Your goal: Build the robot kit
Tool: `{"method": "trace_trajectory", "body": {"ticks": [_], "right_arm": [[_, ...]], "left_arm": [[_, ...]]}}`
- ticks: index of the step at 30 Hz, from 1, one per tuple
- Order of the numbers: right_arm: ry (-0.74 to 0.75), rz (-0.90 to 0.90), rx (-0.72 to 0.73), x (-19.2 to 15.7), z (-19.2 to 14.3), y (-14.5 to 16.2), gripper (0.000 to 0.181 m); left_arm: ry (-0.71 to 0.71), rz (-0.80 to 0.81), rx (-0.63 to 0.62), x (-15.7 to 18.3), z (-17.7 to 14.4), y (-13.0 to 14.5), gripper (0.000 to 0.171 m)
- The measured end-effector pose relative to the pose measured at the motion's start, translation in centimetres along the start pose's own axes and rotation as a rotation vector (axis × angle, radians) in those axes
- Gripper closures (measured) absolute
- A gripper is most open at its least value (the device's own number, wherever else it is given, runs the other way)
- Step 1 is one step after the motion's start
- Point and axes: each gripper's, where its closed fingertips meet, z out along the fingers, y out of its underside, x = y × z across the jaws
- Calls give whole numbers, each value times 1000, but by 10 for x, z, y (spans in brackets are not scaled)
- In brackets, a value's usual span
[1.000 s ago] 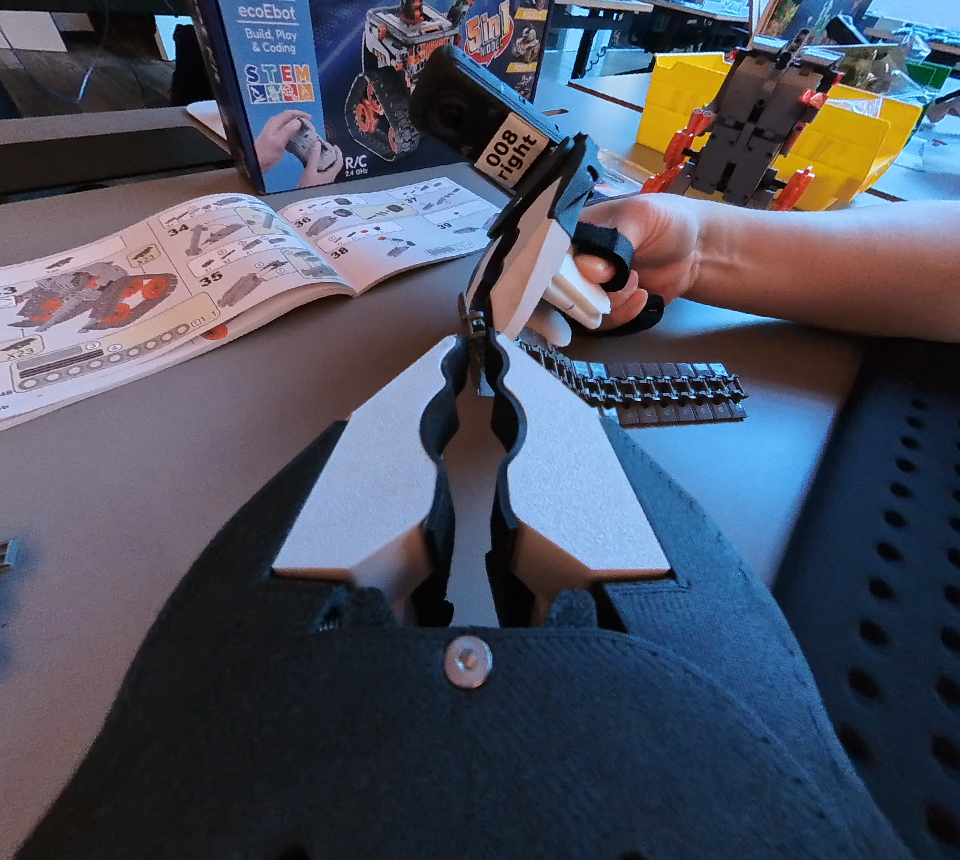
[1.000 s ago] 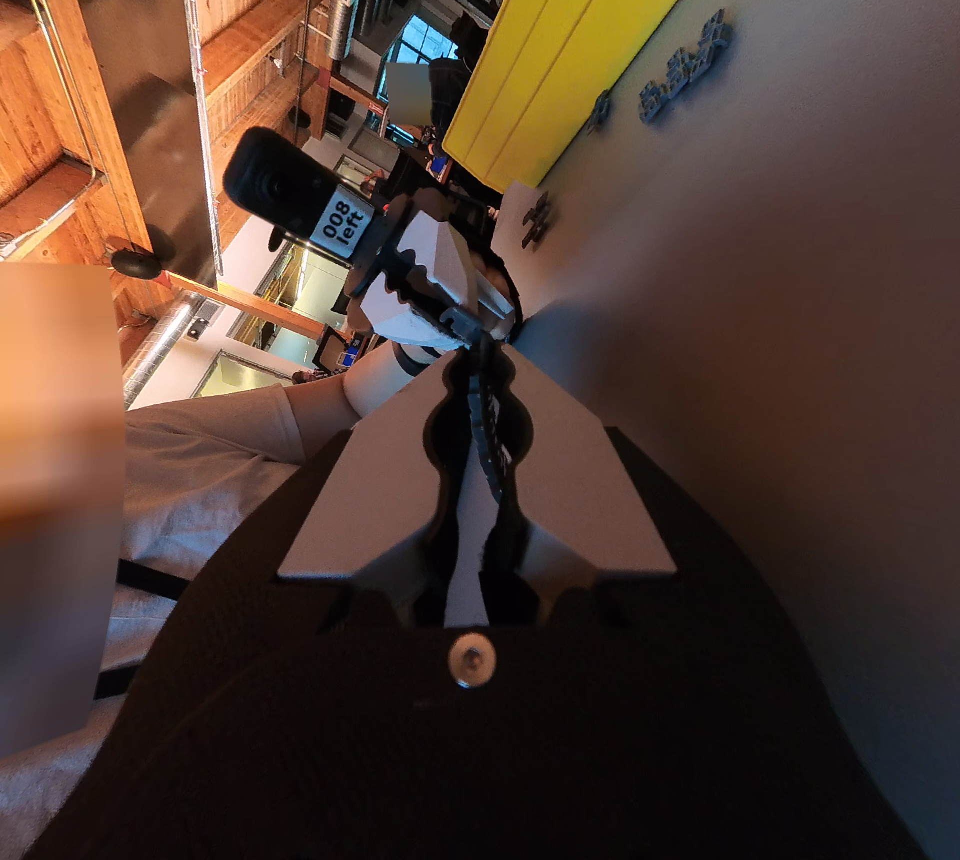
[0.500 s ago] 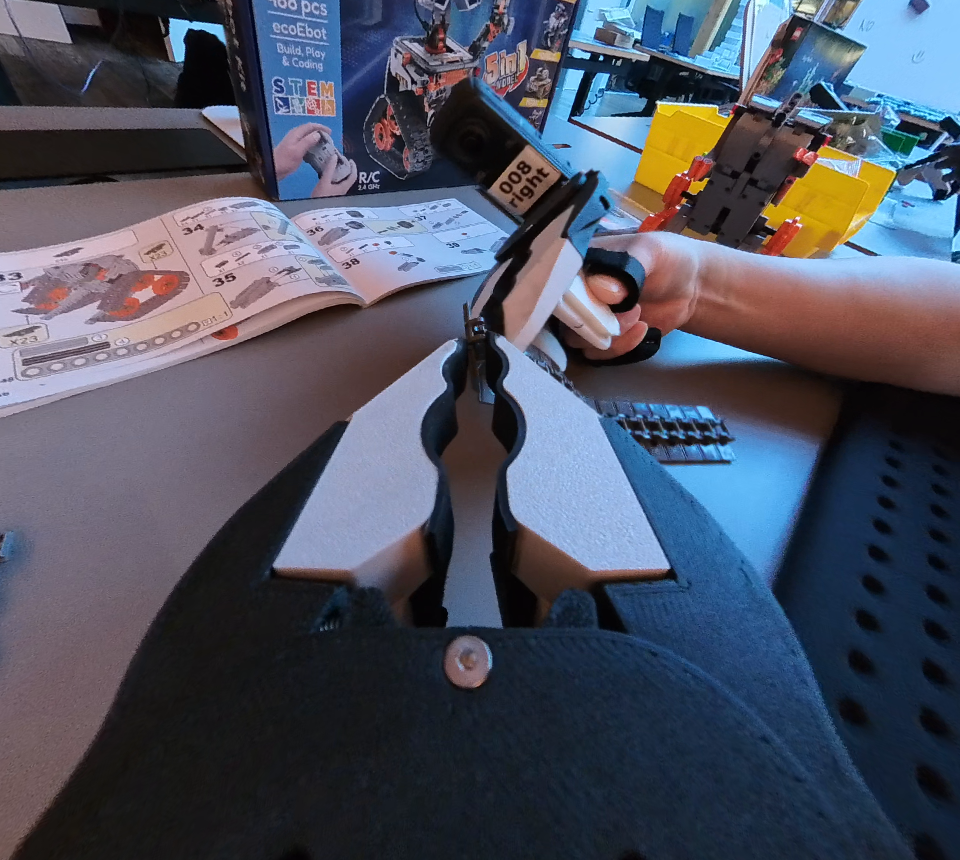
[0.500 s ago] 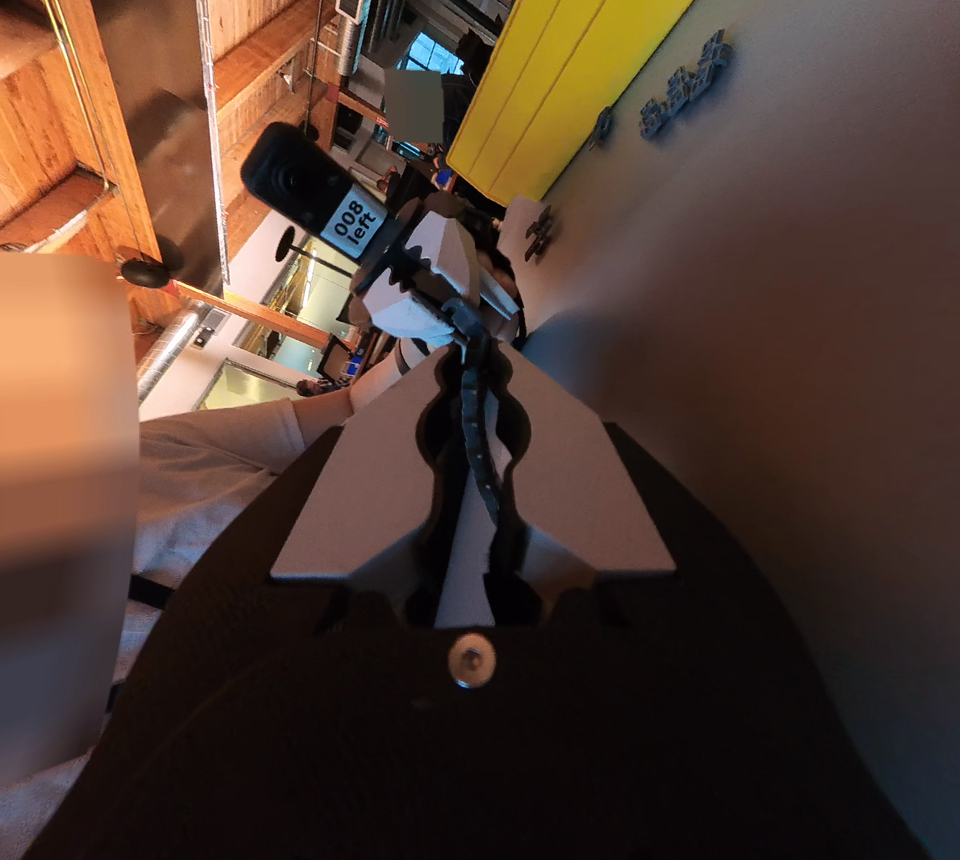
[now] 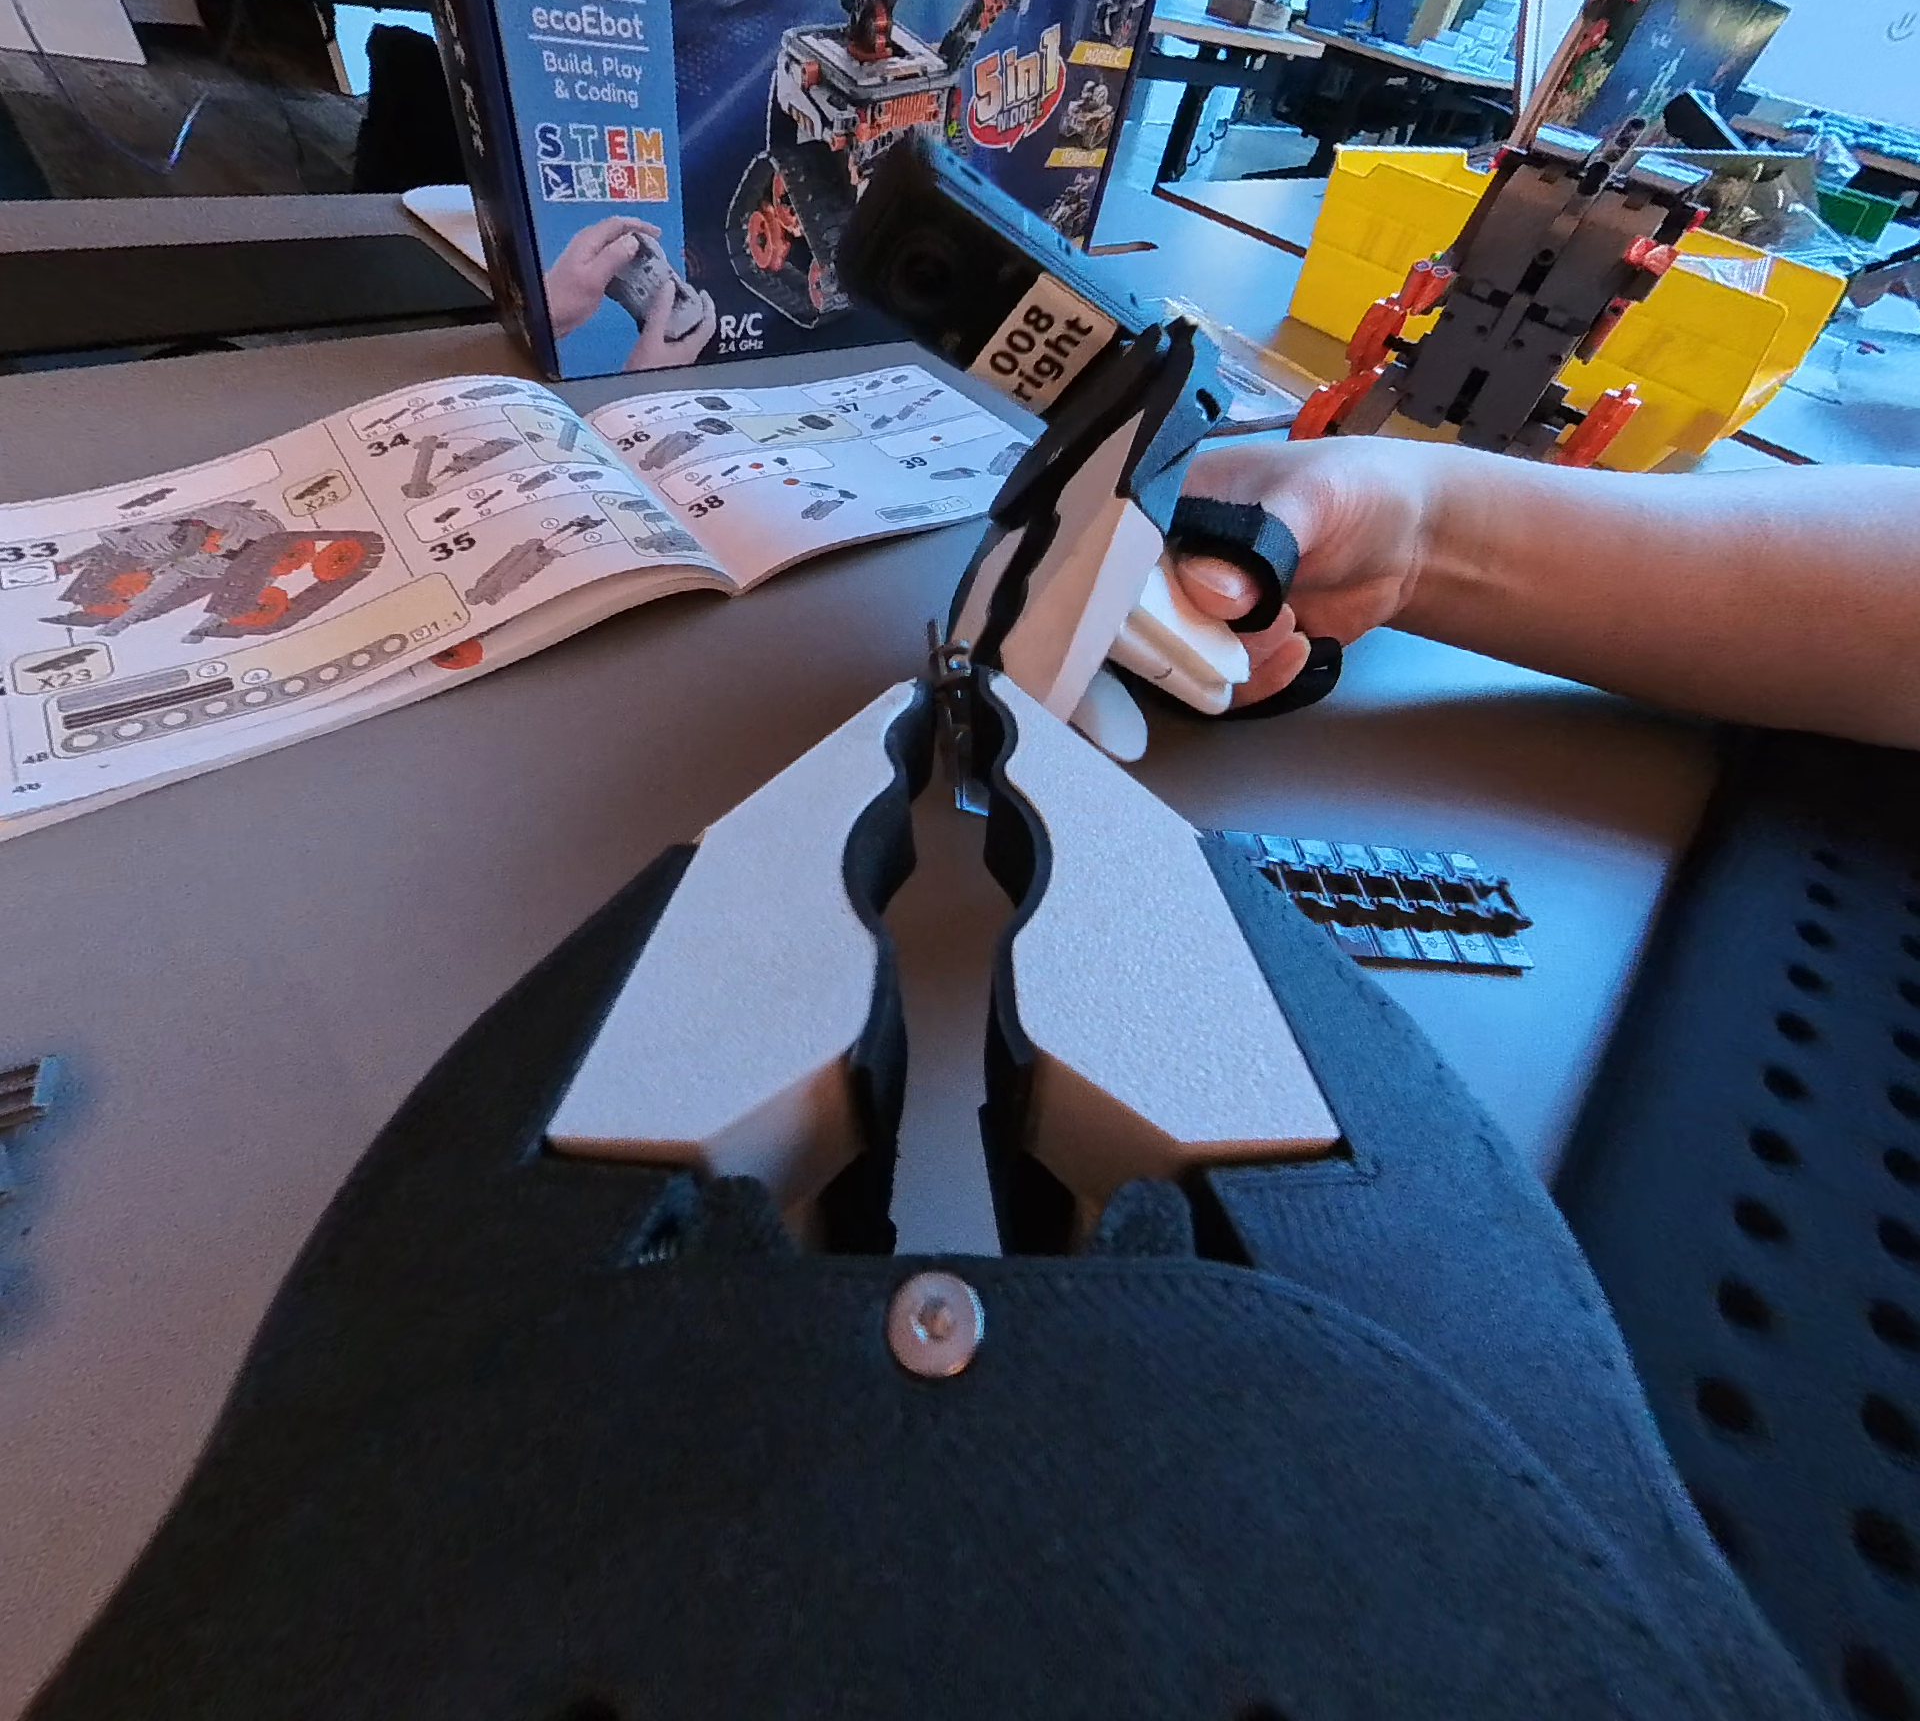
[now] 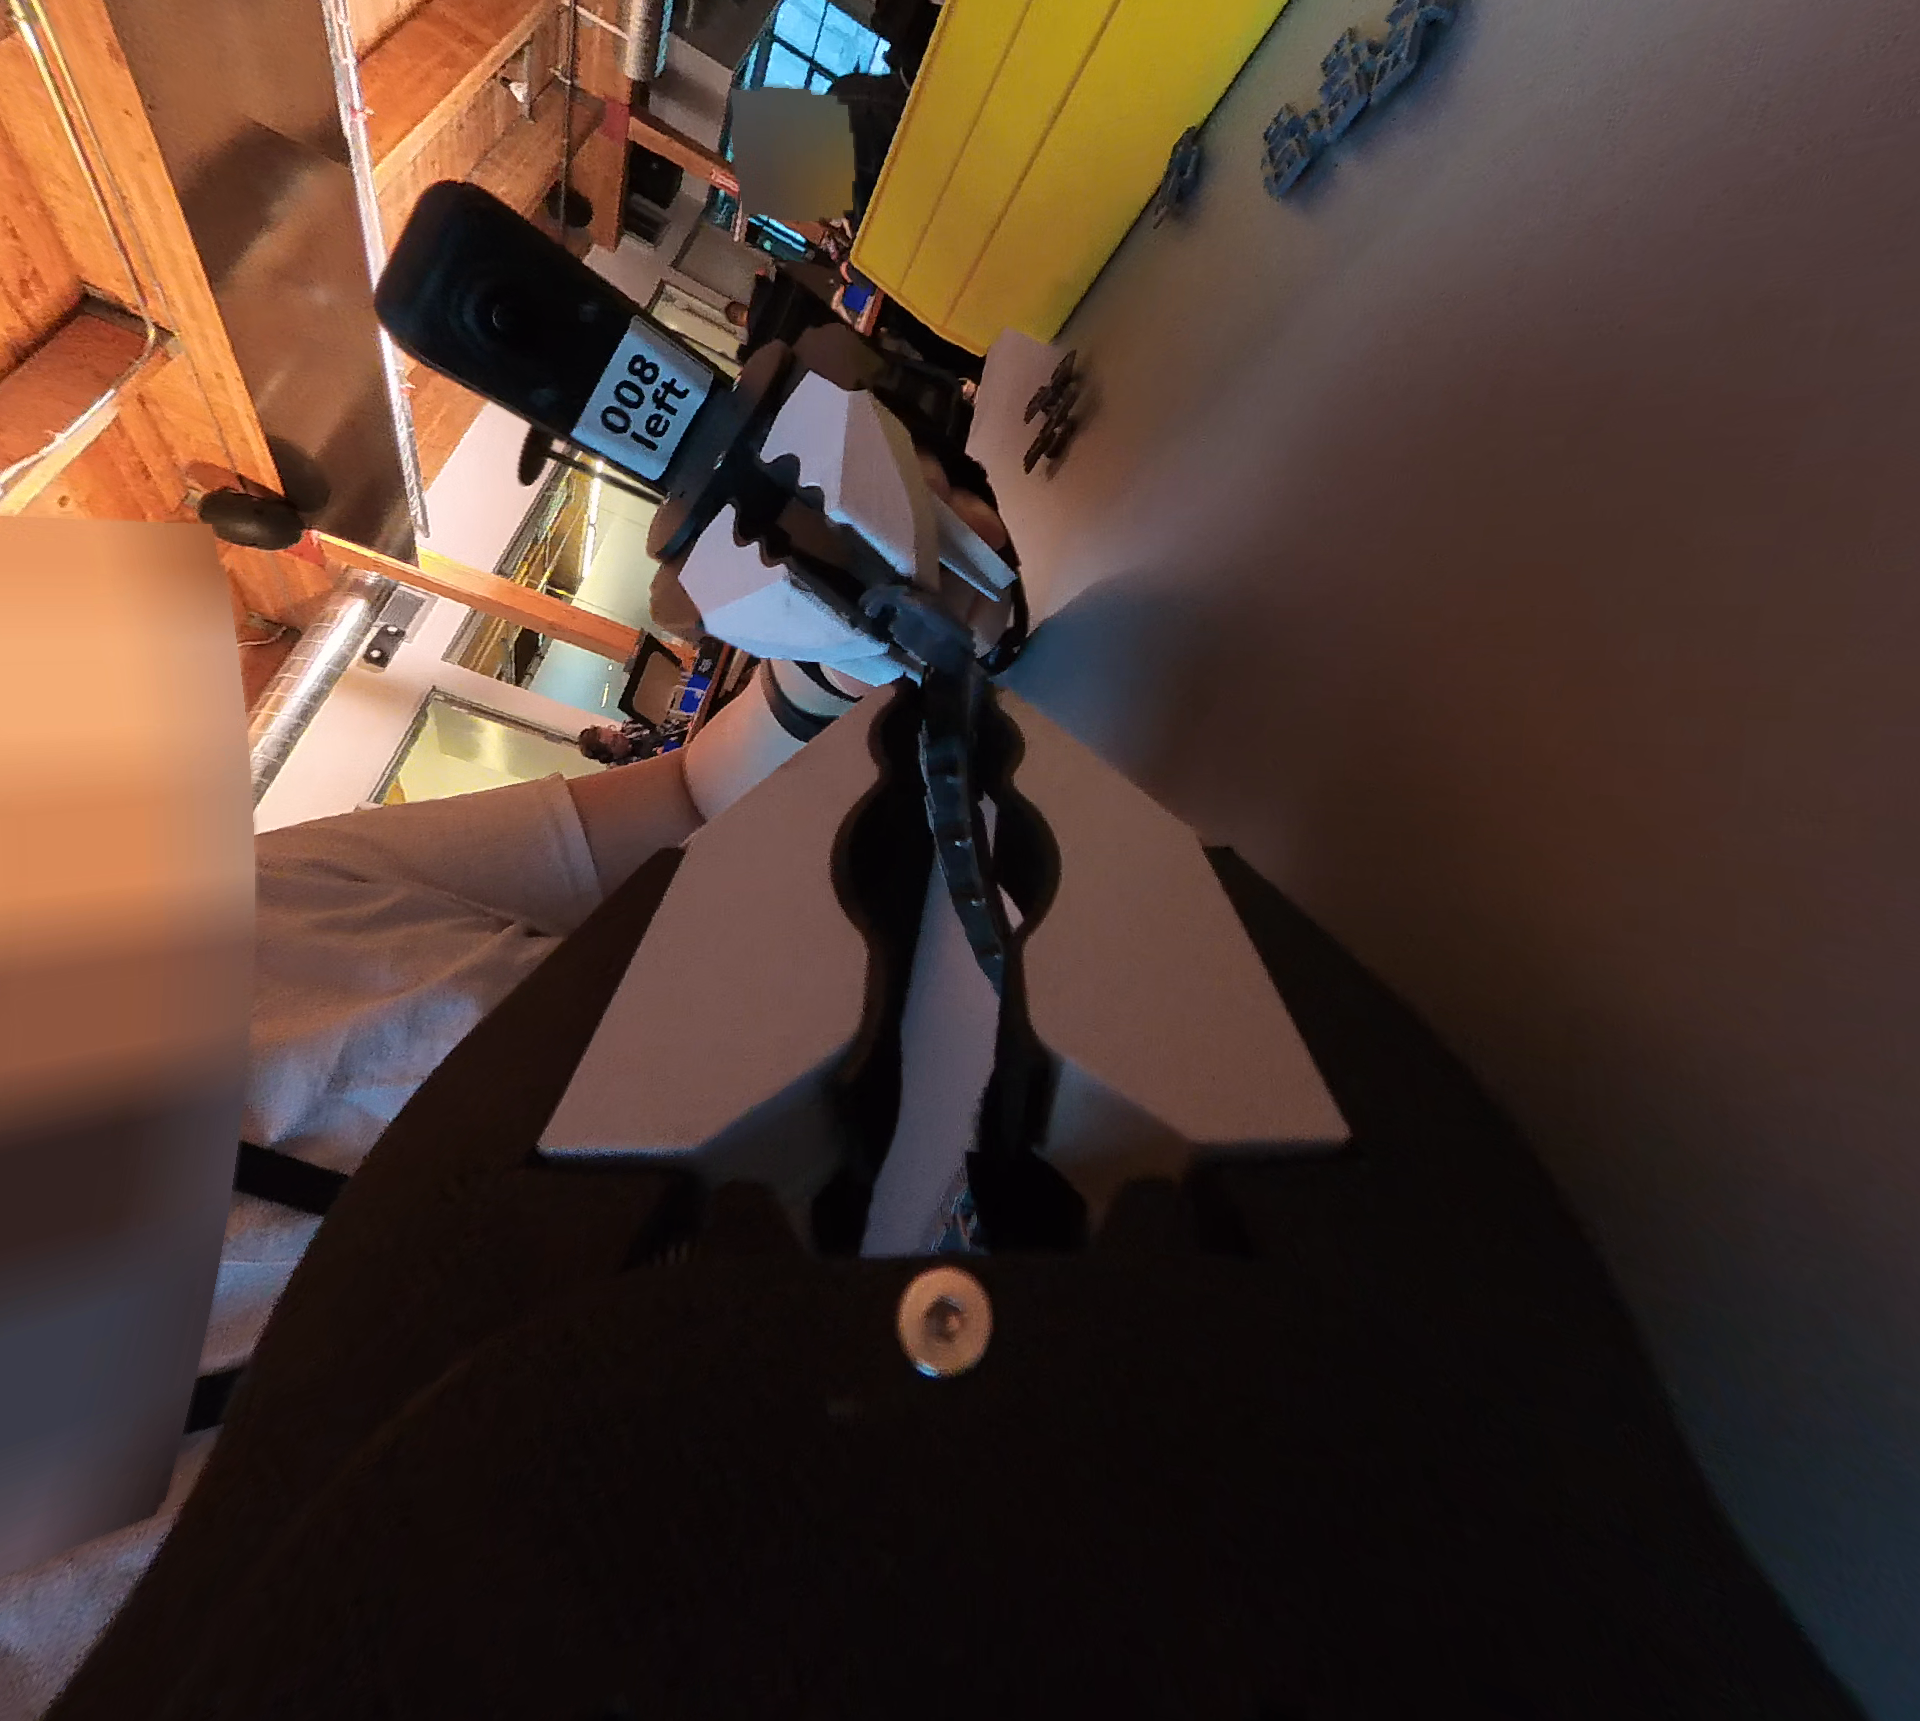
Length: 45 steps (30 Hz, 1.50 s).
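My left gripper point(image 5: 951, 707) is shut on the end of a black toy track strip point(image 5: 961, 752), held above the grey table point(image 5: 343, 923). My right gripper point(image 6: 951, 721) is shut on the same track strip point(image 6: 954, 814), which runs back between its fingers. The two grippers meet tip to tip. The right gripper also shows in the left wrist view point(image 5: 961, 658), held by a hand point(image 5: 1320, 549). The left gripper shows in the right wrist view point(image 6: 909, 627).
A second track strip point(image 5: 1382, 902) lies on the table at right. An open instruction booklet point(image 5: 416, 528), a blue kit box point(image 5: 790, 61), a yellow bin point(image 5: 1683, 331) and a partly built model point(image 5: 1517, 310) stand behind. A perforated black chair point(image 5: 1808, 1152) is right. Only a small space, under 4 cm, lies between the two pairs of fingers. Left tips and right tips are each some 35 centimetres from the partly built model point(image 5: 1517, 310).
Both grippers stay shut and tip to tip. They have shifted slightly together, and the track strip lying on the table now sits lower and farther right in the left wrist view.
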Motion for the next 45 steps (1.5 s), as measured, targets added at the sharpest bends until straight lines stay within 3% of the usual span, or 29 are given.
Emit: {"method": "trace_trajectory", "body": {"ticks": [4, 10, 27, 33, 45], "right_arm": [[-11, 4, -4, -2, 0, 1, 175], [11, -9, -1, 1, 0, 0, 176], [50, -54, -27, 4, 0, 5, 176], [107, -79, -18, 10, 0, 5, 176], [110, -73, 14, 9, 0, 1, 177]], "left_arm": [[19, -15, 6, 1, 0, 0, 166], [101, -181, 19, 0, -4, -3, 161], [162, -243, -27, 3, -3, 5, 161], [88, -162, -72, -2, 0, 12, 165], [85, -238, -56, -4, 1, 13, 165]]}}
